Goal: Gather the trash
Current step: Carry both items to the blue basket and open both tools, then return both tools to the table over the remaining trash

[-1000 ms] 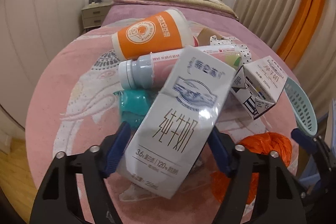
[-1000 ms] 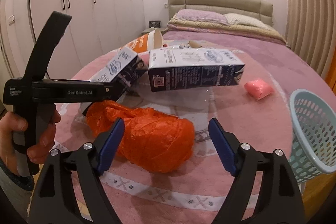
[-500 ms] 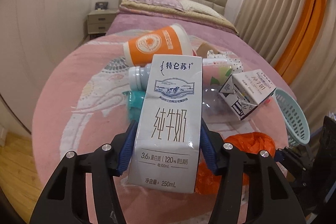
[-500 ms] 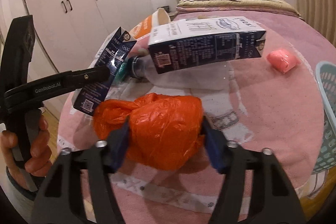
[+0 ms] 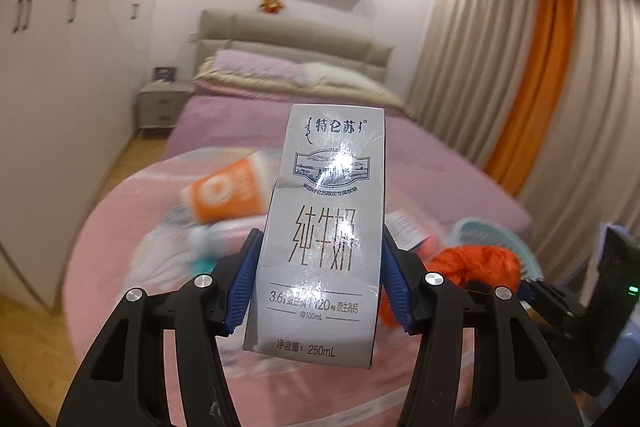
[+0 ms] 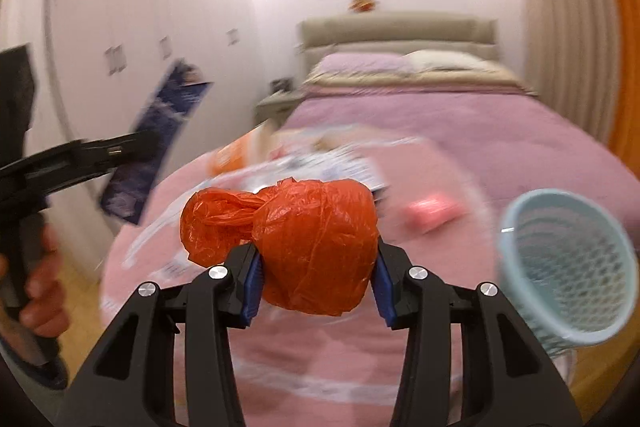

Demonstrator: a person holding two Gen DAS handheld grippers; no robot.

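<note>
bed (image 5: pixel 288 123) with a lilac cover sitting at the back | beige headboard (image 6: pixel 396 29) leaning on the wall | nightstand (image 5: pixel 158 107) standing just beside the bed | orange-striped curtains (image 5: pixel 532 75) hanging on the right | white wardrobe (image 6: pixel 132 39) lining the left wall

You have two cartons (image 5: pixel 324 227) (image 6: pixel 352 167), one orange bag (image 6: pixel 316 243), one cup (image 5: pixel 226 193), one pink wad (image 6: pixel 432 213) and one basket (image 6: pixel 568 267).
</note>
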